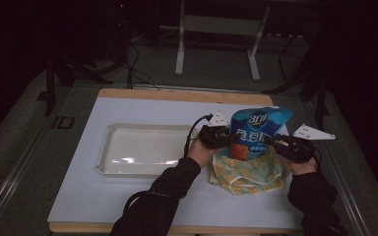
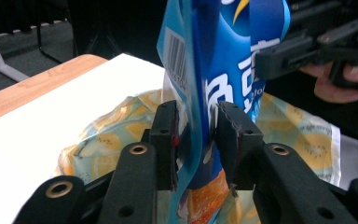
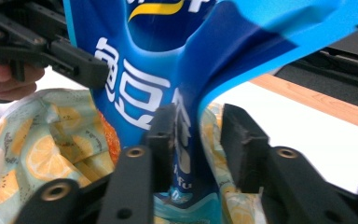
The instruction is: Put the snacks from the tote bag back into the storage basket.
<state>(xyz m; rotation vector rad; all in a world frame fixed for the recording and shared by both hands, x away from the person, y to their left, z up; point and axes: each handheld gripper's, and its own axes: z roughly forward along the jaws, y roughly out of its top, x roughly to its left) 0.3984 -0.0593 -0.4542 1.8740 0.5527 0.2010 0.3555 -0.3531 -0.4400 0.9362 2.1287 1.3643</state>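
Note:
A blue snack bag (image 1: 256, 132) with white lettering stands upright on a crumpled lemon-print cloth (image 1: 248, 174) at the right of the table. My left gripper (image 1: 231, 139) comes at the bag from its left side. In the left gripper view the two pads (image 2: 165, 135) press on the bag's side seam (image 2: 196, 116), beside the barcode. My right gripper (image 1: 268, 141) is at the bag's right side. In the right gripper view the bag's edge (image 3: 186, 130) lies against the left pad (image 3: 163, 135), and a gap shows before the right pad, so this gripper (image 3: 198, 135) is open.
A shallow white tray (image 1: 147, 125) lies left of the bag on the white mat (image 1: 128, 196). The wooden table edge (image 1: 177, 94) runs along the back. Metal stand legs (image 1: 179, 54) rise on the dark floor beyond.

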